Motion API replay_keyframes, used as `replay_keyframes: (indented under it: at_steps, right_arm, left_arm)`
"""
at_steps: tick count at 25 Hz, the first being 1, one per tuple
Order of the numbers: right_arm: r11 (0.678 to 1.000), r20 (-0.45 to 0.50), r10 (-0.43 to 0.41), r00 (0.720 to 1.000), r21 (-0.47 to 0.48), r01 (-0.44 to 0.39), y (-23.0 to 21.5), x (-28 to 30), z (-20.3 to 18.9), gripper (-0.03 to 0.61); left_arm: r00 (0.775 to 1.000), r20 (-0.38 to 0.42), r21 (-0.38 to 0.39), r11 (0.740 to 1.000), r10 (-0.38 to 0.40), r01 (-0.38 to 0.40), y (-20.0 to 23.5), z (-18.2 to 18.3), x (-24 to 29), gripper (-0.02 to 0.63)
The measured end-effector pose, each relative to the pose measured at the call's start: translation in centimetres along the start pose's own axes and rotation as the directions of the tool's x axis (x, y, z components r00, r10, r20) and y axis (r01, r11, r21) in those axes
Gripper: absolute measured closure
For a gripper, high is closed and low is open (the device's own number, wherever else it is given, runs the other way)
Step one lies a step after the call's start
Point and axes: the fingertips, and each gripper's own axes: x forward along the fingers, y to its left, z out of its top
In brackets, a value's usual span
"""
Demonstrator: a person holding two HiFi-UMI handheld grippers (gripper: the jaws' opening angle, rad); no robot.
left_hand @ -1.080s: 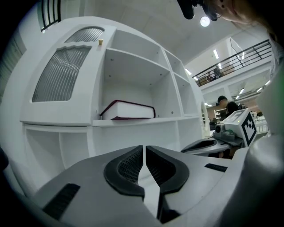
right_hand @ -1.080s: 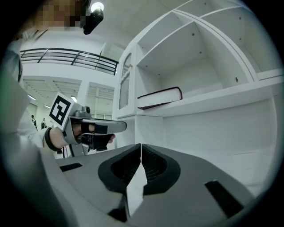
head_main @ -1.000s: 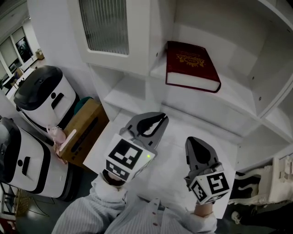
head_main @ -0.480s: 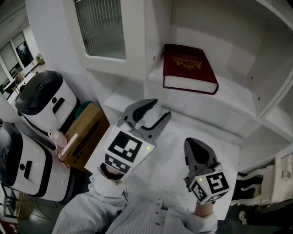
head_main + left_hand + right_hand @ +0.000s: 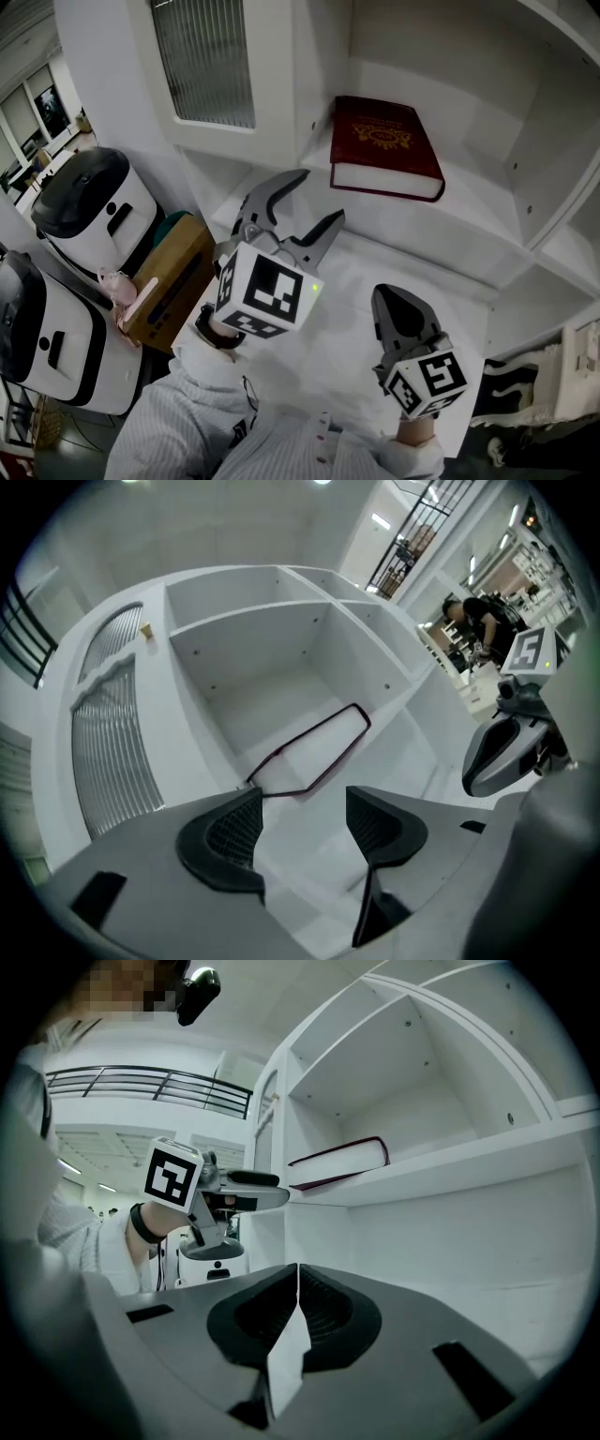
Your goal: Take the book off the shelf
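Note:
A dark red hardcover book (image 5: 384, 141) with a gold emblem lies flat on a white shelf board (image 5: 473, 211). My left gripper (image 5: 317, 197) hovers just below and in front of that board. Its jaws are opening with nothing between them, and they point up at the book's near left corner. In the left gripper view the book (image 5: 314, 752) shows beyond the spread pads of the left gripper (image 5: 305, 808). My right gripper (image 5: 382, 298) hangs lower to the right, jaws shut and empty. In the right gripper view the book (image 5: 339, 1164) rests above the right gripper's (image 5: 296, 1283) closed pads.
A cupboard door with ribbed glass (image 5: 202, 66) stands left of the book's compartment. Side walls and an upper board box the book in. Two white-and-black machines (image 5: 89, 202) and a brown box (image 5: 173, 272) stand on the floor at left. A lower white board (image 5: 394, 272) lies under the grippers.
The left gripper's jaws have gone from shut to wide apart, and it has lifted closer to the book's shelf. The right gripper has hardly moved.

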Motion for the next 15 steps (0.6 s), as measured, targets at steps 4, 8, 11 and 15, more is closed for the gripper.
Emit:
replay_keyframes:
  at_steps: [4,8,11,15]
  right_arm:
    - [1.0,-0.003,0.005,1.0,0.004,-0.005,-0.1,0.1,-0.1,0.563]
    - [1.0,0.002,0.005,1.0,0.011,-0.005,-0.1,0.0,0.1,0.563]
    - [1.0,0.005,0.007,1.0,0.015,-0.007,0.0,0.0,0.1,0.563]
    - [1.0,-0.001,0.015,1.0,0.021,-0.015,0.1,0.1,-0.2,0.563]
  left_arm:
    - [1.0,0.016,0.099,0.995,0.014,-0.015,0.6,0.9,0.5,0.318]
    - [1.0,0.023,0.23,0.973,0.014,-0.019,0.5,1.7,1.2,0.281]
    - [0.999,0.044,0.281,0.96,0.002,-0.014,0.6,2.3,1.8,0.272]
    - [0.998,0.056,0.345,0.939,-0.01,-0.01,0.9,2.6,2.3,0.265]
